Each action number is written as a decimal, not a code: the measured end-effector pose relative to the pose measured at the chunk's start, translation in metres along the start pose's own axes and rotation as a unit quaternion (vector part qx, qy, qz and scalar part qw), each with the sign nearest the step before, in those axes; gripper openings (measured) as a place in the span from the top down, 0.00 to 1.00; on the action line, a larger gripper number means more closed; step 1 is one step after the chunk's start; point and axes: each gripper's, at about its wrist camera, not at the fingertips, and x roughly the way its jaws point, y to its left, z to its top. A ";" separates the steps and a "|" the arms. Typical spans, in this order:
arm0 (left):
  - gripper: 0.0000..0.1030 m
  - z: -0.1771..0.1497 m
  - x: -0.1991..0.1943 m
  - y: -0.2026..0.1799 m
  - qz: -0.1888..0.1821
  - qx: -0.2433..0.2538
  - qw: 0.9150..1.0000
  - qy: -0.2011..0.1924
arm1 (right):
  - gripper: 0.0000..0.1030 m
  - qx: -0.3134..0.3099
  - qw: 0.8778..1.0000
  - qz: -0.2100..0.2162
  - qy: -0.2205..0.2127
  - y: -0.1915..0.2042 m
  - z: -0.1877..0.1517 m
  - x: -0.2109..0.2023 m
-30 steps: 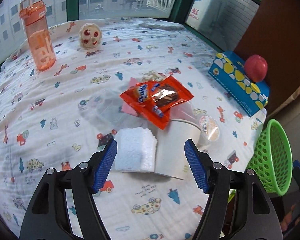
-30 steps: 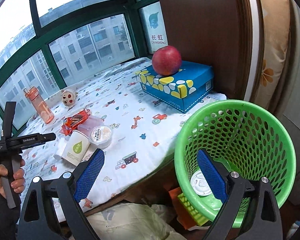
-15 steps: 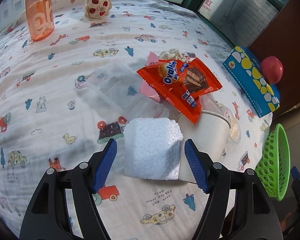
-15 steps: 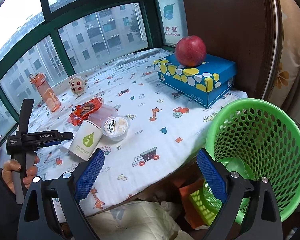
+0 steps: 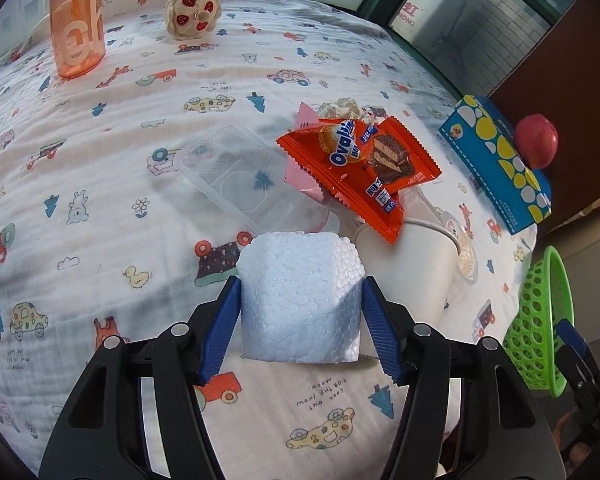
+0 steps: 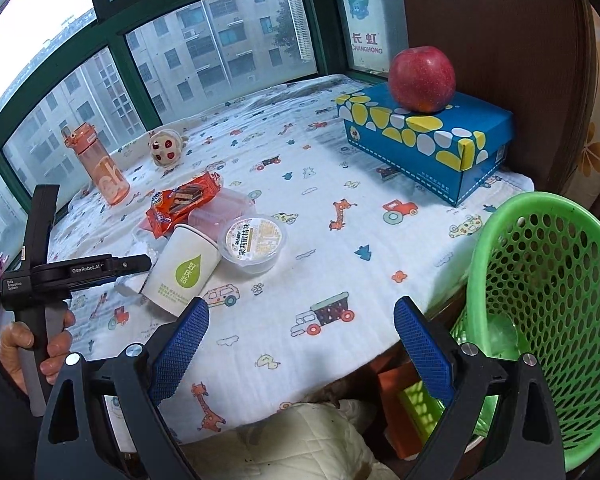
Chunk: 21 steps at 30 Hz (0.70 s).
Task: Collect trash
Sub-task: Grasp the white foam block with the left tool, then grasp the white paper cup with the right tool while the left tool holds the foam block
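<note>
A white foam block (image 5: 300, 296) lies on the printed cloth (image 5: 100, 220), and my left gripper (image 5: 300, 286) is closing on it, both blue pads touching its sides. Just behind it lie a white paper cup (image 5: 412, 264) on its side, an orange snack wrapper (image 5: 360, 168) and a clear plastic tray (image 5: 236, 176). My right gripper (image 6: 302, 312) stands open and holds nothing, above the table's front edge. The green trash basket (image 6: 540, 280) stands to its right, below table level. The cup (image 6: 184, 268) and a sealed pudding cup (image 6: 254, 240) lie ahead of it on the left.
An orange bottle (image 6: 100, 168) and a round toy (image 6: 166, 148) stand at the back by the window. A blue box (image 6: 428, 140) with a red apple (image 6: 422, 74) on it sits at the right. Bedding (image 6: 320, 440) lies under the table edge. A hand (image 6: 32, 344) holds the left gripper's handle.
My left gripper came down around the foam block and its jaws narrowed onto it. My right gripper swung left, from over the green basket to over the table edge.
</note>
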 end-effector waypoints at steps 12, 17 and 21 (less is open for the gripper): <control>0.42 0.002 -0.043 0.013 0.007 0.005 0.999 -0.043 | 0.12 0.019 0.995 0.092 0.044 0.051 0.012 0.046; 0.42 0.001 -0.053 0.022 0.006 0.004 0.999 -0.050 | 0.12 0.056 0.988 0.121 0.074 0.066 0.017 0.079; 0.42 0.000 -0.058 0.029 0.001 0.001 0.999 -0.054 | 0.16 0.071 0.986 0.122 0.091 0.073 0.023 0.101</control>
